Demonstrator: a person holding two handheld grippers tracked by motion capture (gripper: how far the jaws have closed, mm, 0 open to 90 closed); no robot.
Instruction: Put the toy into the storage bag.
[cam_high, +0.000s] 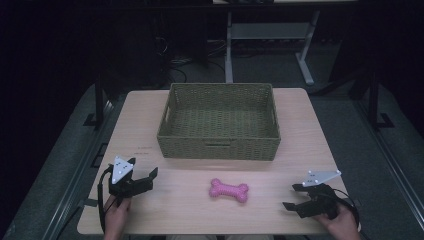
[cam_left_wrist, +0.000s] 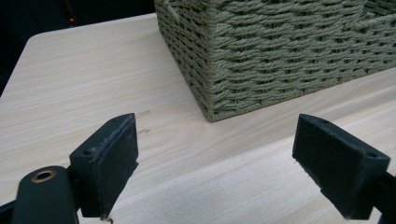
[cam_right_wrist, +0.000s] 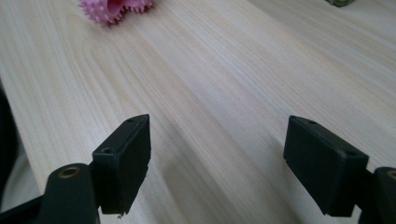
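Right gripper view crops the pink bone toy (cam_right_wrist: 114, 8) (top edge)

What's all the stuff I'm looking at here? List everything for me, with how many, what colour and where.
basket: one, olive-green woven, far half of the table, nothing seen inside.
toy bone: one, pink with small bumps, lying on the table in front of the basket, between the two tools, touched by neither.
table: one, pale wood, under everything.
desk frame: one, light grey, on the dark floor behind the table.
left tool: one, black with a grey plate on top, near left corner, jaws open, nothing between them.
right tool: one, black with a grey plate, near right corner, jaws open, nothing between them.
hands: two, at the near edge, one holding each tool.
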